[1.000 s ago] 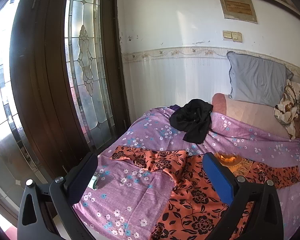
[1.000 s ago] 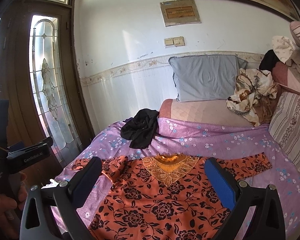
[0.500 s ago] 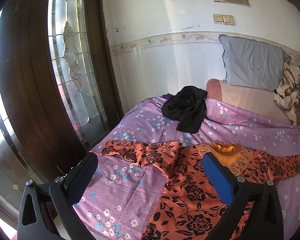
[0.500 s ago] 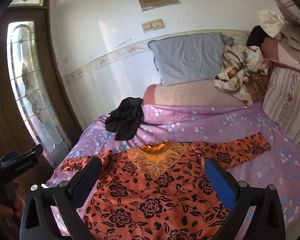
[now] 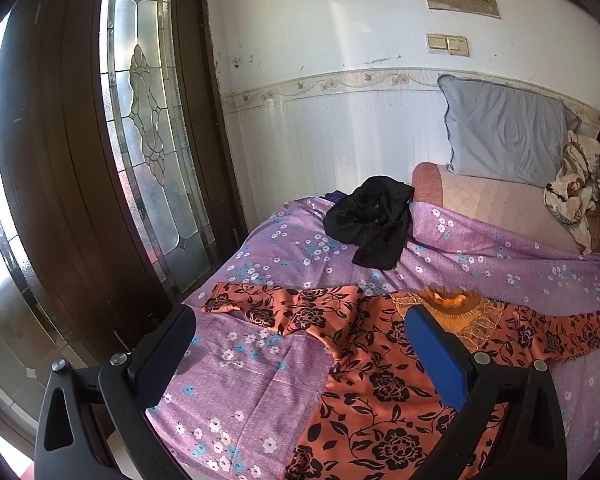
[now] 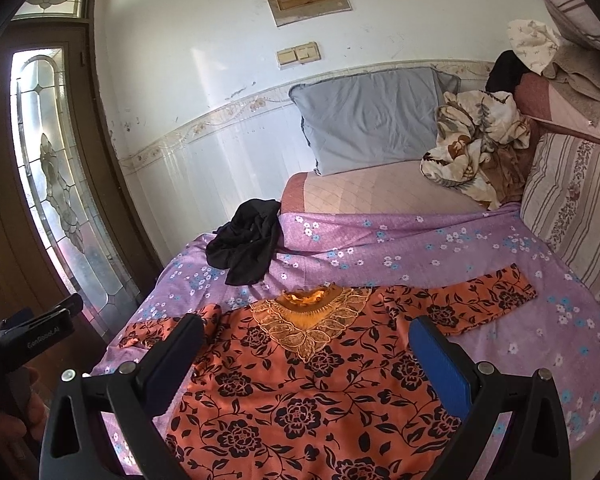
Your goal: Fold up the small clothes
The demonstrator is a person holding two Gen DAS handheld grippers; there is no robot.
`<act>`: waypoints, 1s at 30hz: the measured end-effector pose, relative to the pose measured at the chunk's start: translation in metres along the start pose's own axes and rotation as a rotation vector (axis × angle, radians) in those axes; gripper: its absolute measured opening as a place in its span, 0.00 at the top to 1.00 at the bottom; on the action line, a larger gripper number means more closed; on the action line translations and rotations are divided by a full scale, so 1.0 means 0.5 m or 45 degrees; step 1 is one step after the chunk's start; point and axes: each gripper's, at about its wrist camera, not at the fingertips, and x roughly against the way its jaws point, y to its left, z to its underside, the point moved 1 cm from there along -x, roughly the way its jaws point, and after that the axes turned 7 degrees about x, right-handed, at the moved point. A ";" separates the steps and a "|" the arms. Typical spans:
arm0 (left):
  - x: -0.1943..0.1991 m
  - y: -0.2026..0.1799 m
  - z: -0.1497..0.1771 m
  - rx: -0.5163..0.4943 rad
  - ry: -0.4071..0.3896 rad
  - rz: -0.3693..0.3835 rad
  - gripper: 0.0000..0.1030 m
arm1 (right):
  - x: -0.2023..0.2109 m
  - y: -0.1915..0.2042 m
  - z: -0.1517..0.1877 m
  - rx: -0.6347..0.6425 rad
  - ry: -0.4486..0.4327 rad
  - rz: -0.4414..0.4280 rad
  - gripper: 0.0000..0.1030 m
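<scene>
Orange top (image 6: 300,392) lies flat on the bed (image 6: 420,240), sleeves out, nothing folded yet. Left gripper (image 5: 300,352) and right gripper (image 6: 306,360) hover above, jaws apart, empty.

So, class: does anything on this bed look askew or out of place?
The orange floral top lies flat, but its door-side sleeve is bunched and creased. A black garment sits crumpled beyond it.
</scene>
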 end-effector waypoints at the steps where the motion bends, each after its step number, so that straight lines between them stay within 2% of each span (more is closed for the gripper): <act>1: 0.001 0.002 0.000 0.001 -0.002 -0.003 0.00 | 0.003 0.000 0.000 0.001 -0.003 -0.001 0.00; 8: -0.019 -0.005 0.009 -0.018 0.021 -0.020 0.00 | -0.011 -0.034 0.012 -0.045 0.033 0.034 0.00; 14: -0.084 -0.046 0.036 -0.074 0.081 -0.033 0.00 | -0.065 -0.118 0.040 -0.103 0.105 0.117 0.00; 16: -0.120 -0.069 0.054 -0.106 0.115 -0.032 0.00 | -0.095 -0.176 0.061 -0.163 0.146 0.124 0.00; 18: -0.179 -0.101 0.086 -0.144 0.192 -0.014 0.00 | -0.125 -0.244 0.085 -0.239 0.193 0.112 0.00; 23: -0.372 -0.190 0.226 -0.221 0.515 0.080 0.00 | -0.197 -0.456 0.184 -0.527 0.322 0.104 0.00; 24: -0.402 -0.205 0.254 -0.237 0.564 0.075 0.00 | -0.212 -0.501 0.209 -0.592 0.359 0.115 0.00; 27: -0.466 -0.245 0.328 -0.305 0.633 0.058 0.00 | -0.247 -0.608 0.260 -0.770 0.400 0.130 0.00; 30: -0.493 -0.260 0.370 -0.345 0.666 0.077 0.00 | -0.280 -0.686 0.264 -0.887 0.342 0.123 0.00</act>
